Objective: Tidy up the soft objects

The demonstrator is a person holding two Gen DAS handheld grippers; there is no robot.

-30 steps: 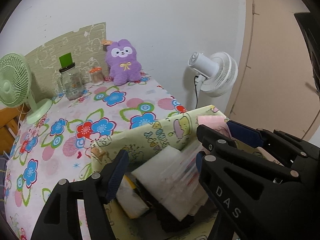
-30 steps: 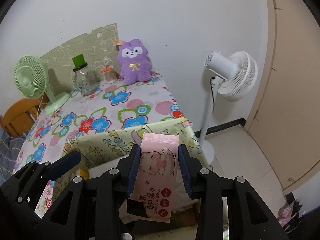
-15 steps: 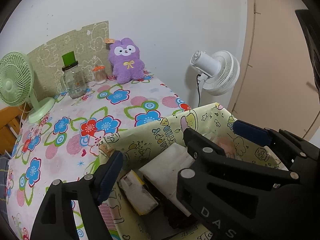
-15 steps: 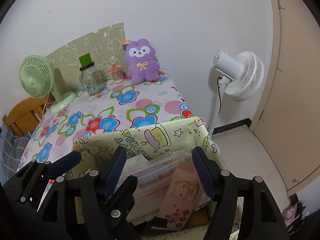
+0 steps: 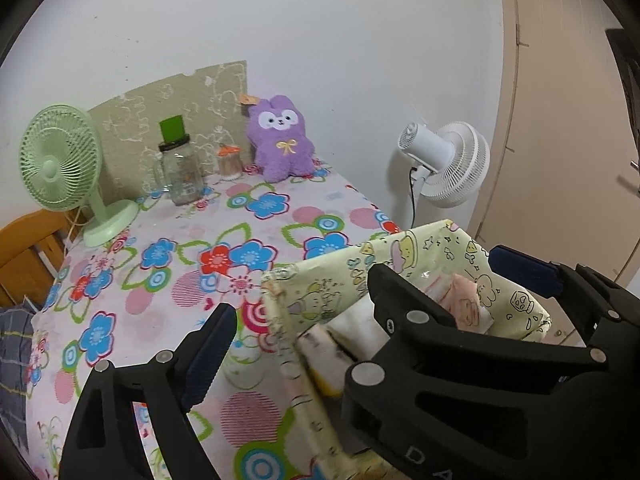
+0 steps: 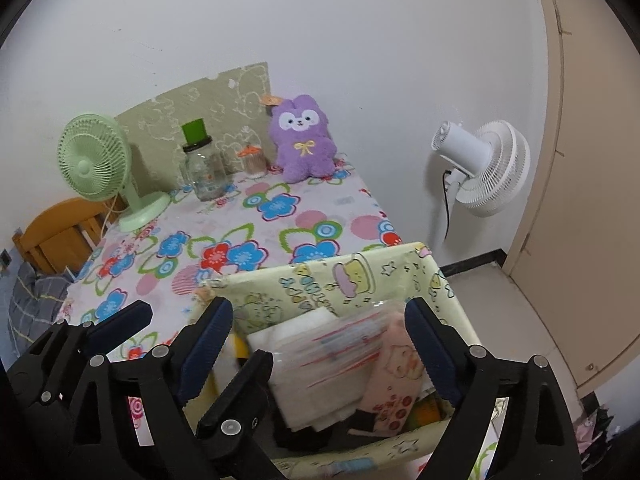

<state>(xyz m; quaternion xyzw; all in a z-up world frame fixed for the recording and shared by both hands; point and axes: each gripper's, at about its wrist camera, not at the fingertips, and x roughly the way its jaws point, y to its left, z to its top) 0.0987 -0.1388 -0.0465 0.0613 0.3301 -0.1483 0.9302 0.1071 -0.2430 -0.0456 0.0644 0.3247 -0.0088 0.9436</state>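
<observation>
A yellow-green cartoon-print fabric box [image 6: 340, 276] stands at the near right corner of the flowered table. Inside it lie a white tissue pack in clear wrap [image 6: 320, 360] and a pink tissue pack [image 6: 396, 376] leaning beside it. My right gripper [image 6: 318, 312] hovers over the box, its jaws opening wide; the packs lie below between them, and the pads touch nothing. My left gripper [image 5: 300, 300] straddles the box's left wall [image 5: 280, 312], its jaws opening too, holding nothing. A purple plush [image 6: 304, 140] sits upright at the table's far edge against the wall.
A green desk fan [image 6: 96, 160], a glass jar with a green lid [image 6: 202, 172] and a small orange-lidded jar [image 6: 252, 160] stand along the back of the table. A white floor fan [image 6: 484, 168] is right of the table, and a wooden chair [image 6: 60, 232] is at its left.
The right gripper let go of the pink tissue pack, which now lies in the box. Both grippers opened wider and drew back and up from the box.
</observation>
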